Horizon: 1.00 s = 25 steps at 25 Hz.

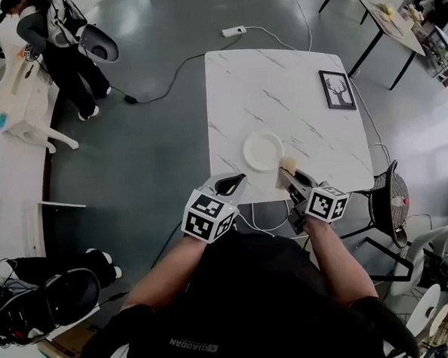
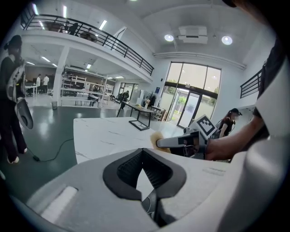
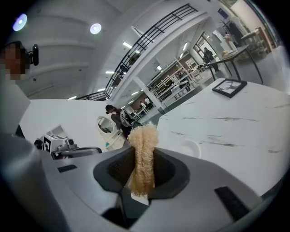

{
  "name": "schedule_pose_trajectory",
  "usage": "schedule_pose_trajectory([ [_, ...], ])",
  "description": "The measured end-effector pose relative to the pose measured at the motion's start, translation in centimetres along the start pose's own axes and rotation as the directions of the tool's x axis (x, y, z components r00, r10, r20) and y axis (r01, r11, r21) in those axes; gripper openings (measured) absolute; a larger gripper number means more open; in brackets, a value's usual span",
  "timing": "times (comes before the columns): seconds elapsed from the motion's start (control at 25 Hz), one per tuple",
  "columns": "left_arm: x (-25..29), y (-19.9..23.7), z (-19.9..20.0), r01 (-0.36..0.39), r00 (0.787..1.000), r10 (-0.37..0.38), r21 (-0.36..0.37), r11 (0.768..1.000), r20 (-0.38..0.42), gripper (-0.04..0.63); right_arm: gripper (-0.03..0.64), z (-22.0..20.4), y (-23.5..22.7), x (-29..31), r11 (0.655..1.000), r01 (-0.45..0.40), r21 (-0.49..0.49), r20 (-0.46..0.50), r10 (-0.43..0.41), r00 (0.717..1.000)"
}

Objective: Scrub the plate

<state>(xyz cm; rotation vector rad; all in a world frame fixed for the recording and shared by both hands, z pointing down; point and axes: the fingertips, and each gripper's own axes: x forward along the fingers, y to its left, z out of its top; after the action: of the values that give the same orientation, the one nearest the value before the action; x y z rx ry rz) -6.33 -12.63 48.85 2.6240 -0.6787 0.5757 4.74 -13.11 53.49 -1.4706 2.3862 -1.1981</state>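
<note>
Right gripper [image 1: 286,174]: my jaws were clamped on the tan scrub sponge [image 3: 142,158]. It stood upright between them with its fuzzy end poking out past the tips, so that the free end, not the jaws, would meet the plate. The plate [image 1: 262,151] lay flat and bare on the white marble worktop [image 1: 278,80], close to the edge nearest me. The sponge sat just beside the plate, off its near-right rim and not over it. I couldn't tell whether it touched the worktop.

Left gripper [image 1: 230,185]: my jaws were together with nothing between them. They were just off the plate's near-left side, at the worktop edge and apart from the rim. My guess is that I held it there to brace the plate. A light plate on smooth marble would likely skate under a sideways rub.

Judging from this, scrubbing had not begun. The next move called for bringing the sponge over the plate and pressing down, with the left jaws steadying the rim.

A framed picture [image 1: 337,89] lay well beyond the plate, to its far right and out of the way.
</note>
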Motion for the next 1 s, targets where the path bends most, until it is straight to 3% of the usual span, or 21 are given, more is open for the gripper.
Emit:
schedule_pose_trajectory([
  [0.28,-0.2,-3.4,0.4,-0.068,0.995,0.072,-0.058,0.996,0.063,0.0,0.099,0.4,1.8,-4.1,0.984,-0.043,-0.174,-0.046,0.036,0.998],
  [0.48,-0.8,-7.9,-0.4,-0.116,0.988,0.126,-0.109,0.987,0.085,0.0,0.098,-0.4,1.4,-9.4,0.98,-0.076,-0.186,-0.046,0.069,0.997],
  [0.76,-0.1,-14.6,-2.6,-0.157,0.981,0.169,-0.122,0.98,0.091,0.0,0.097,-1.7,0.7,-15.1,0.972,-0.129,-0.194,-0.056,0.121,0.991],
  [1.0,-0.2,-18.6,-5.4,-0.194,0.976,0.207,-0.156,0.969,0.071,-0.001,0.097,-4.7,0.1,-17.8,0.973,-0.181,-0.144,-0.092,0.169,0.981],
])
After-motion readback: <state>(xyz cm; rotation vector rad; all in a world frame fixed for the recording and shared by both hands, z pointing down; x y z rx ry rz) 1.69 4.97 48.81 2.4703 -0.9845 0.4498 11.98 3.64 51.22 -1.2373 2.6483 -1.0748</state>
